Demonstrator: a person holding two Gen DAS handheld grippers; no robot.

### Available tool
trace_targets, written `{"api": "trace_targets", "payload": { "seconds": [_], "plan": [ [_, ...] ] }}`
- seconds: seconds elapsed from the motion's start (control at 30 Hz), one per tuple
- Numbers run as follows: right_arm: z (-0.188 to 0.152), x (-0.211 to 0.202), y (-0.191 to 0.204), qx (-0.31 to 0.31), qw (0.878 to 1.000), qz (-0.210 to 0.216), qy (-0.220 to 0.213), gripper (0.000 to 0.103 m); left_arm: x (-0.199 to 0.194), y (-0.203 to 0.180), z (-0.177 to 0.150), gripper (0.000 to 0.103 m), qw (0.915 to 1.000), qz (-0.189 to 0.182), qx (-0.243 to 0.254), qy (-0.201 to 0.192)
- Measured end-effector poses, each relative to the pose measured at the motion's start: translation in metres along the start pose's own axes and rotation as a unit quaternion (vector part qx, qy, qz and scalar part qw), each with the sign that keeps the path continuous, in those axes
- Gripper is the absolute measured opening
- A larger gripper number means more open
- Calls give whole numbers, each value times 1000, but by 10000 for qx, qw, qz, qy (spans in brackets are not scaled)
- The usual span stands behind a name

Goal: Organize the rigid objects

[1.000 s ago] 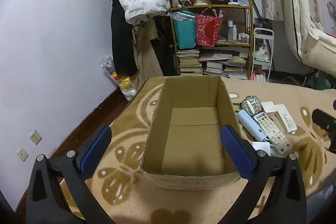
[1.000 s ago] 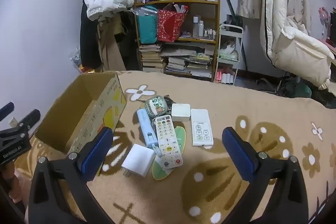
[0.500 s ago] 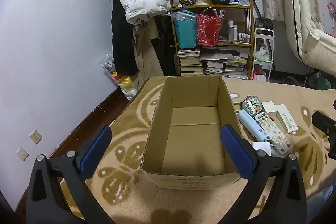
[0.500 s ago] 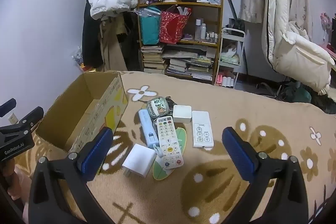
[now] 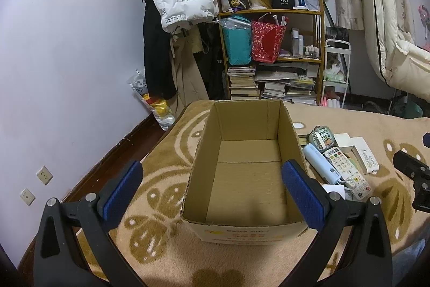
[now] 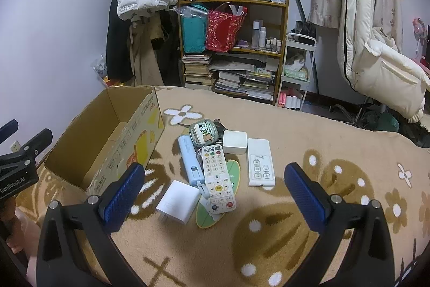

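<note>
On the flower-patterned blanket stands an open cardboard box, its inside bare. To the right of the box lies a tight cluster: a pale blue power bank nearest the box, a white keypad remote overlapping it, a white charger block at the cluster's near end, a small white box, a flat white remote farthest from the box, and a decorated round case. The left gripper hovers before the box, fingers spread wide, holding nothing. The right gripper hangs over the cluster, equally wide and empty.
</note>
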State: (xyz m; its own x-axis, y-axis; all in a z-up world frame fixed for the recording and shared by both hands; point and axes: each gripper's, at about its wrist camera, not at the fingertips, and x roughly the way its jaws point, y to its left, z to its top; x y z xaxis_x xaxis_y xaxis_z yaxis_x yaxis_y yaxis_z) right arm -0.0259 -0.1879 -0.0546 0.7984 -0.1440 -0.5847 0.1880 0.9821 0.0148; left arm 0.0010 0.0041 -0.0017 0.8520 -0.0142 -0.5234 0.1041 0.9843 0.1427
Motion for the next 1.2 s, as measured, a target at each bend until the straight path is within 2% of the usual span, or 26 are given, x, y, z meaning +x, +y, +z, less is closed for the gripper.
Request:
{"api": "trace_targets", "payload": {
  "seconds": [0.53, 1.2],
  "plan": [
    [-4, 9, 1, -117, 9998, -46, 145, 103, -2, -2, 2, 102, 10000, 37, -8, 31],
    [-3, 8, -1, -138, 9998, -57, 119, 103, -5, -1, 5, 102, 10000, 17, -56, 10]
  ]
}}
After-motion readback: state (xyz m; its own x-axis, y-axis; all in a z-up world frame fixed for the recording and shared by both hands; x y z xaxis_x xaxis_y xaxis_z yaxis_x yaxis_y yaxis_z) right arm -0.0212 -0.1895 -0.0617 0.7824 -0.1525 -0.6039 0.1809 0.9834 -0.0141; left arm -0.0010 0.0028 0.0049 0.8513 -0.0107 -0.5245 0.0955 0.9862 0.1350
